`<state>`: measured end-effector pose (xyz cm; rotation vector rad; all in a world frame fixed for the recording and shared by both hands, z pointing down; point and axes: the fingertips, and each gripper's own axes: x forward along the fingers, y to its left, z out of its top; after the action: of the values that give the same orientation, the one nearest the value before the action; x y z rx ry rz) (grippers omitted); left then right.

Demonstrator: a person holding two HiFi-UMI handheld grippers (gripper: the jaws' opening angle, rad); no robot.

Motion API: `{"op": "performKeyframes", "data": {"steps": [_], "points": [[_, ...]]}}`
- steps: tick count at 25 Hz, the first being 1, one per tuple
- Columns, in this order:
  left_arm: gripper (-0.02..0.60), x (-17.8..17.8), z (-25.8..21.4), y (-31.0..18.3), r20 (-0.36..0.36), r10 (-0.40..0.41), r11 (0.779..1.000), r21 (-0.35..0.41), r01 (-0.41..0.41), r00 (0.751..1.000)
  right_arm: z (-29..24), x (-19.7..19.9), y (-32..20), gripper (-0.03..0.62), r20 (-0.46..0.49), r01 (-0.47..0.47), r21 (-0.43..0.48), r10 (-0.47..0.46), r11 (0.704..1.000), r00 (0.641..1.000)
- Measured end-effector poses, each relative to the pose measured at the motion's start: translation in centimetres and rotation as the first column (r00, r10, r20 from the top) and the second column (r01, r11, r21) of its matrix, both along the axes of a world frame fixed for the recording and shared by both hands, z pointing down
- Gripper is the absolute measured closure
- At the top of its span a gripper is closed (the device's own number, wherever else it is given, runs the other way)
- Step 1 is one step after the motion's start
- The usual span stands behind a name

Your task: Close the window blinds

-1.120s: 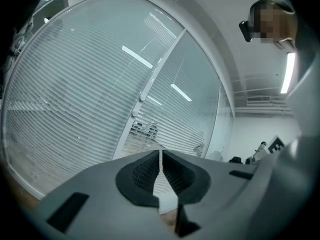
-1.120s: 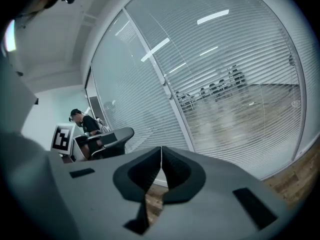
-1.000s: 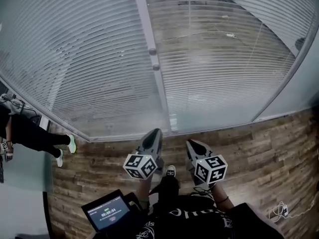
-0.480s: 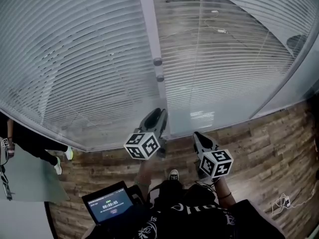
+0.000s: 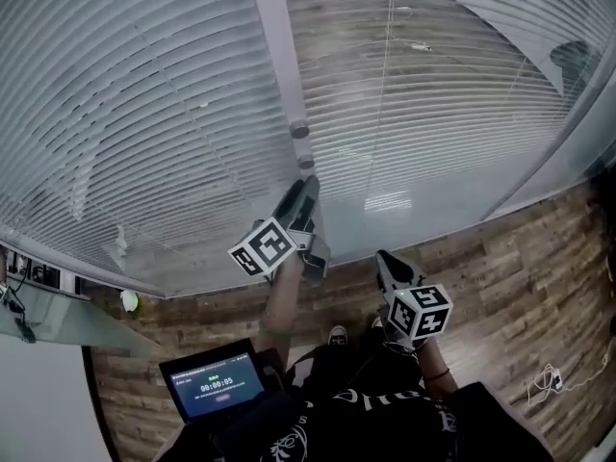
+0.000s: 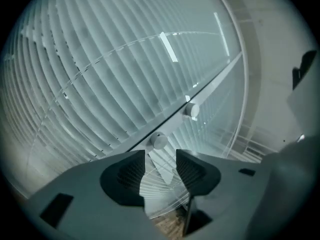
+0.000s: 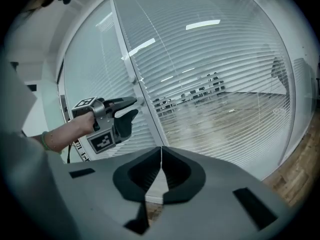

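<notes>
My left gripper (image 6: 161,156) is held up at the mullion (image 5: 274,56), jaws opening with nothing between them and tips just short of the lower knob (image 6: 159,141), presumably the tilt control for the blinds (image 5: 144,114) on either side. My right gripper (image 7: 161,149) hangs below and right of the mullion, jaws together, empty. Which pane each knob serves cannot be determined, and reflections obscure the slats.

Head view steeply down, gripper views forward and near, all on blinds (image 5: 144,114).
</notes>
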<state>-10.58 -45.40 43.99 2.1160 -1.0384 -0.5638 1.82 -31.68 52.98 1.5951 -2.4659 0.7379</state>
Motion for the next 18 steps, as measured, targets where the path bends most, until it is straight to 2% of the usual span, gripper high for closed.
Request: {"op": "performKeyframes", "data": {"steps": [1, 6, 9, 12, 15, 18], "points": [[0.402, 0.2, -0.5, -0.4, -0.039, 0.009, 1.000, -0.008, -0.009, 0.999, -0.2, -0.1, -0.4, 0.574, -0.008, 0.017, 0.001, -0.017, 1.000, 1.000], [0.402, 0.4, -2.0, -1.5, -0.146, -0.010, 1.000, -0.017, 0.008, 0.989, -0.7, -0.4, -2.0, 0.574, -0.046, 0.098, 0.004, -0.097, 0.995, 0.994], [0.402, 0.1, -2.2, -2.2, -0.245, -0.047, 0.998, -0.050, 0.036, 0.968, -1.1, -0.5, -3.0, 0.574, -0.055, 0.147, 0.016, -0.146, 0.989, 0.988], [0.402, 0.2, -2.4, -2.8, -0.304, -0.082, 0.995, -0.074, 0.063, 0.949, -1.4, -0.2, -4.0, 0.574, -0.066, 0.188, 0.026, -0.186, 0.982, 0.980], [0.402, -0.2, -2.3, -3.2, -0.393, -0.126, 0.990, -0.115, 0.087, 0.911, -1.3, 0.2, -4.7, 0.574, -0.057, 0.207, 0.025, -0.205, 0.978, 0.977], [0.410, -0.7, -1.9, -3.3, -0.506, -0.174, 0.980, -0.172, 0.099, 0.845, -1.3, 0.5, -5.1, 0.574, -0.054, 0.221, 0.030, -0.219, 0.975, 0.974]]}}
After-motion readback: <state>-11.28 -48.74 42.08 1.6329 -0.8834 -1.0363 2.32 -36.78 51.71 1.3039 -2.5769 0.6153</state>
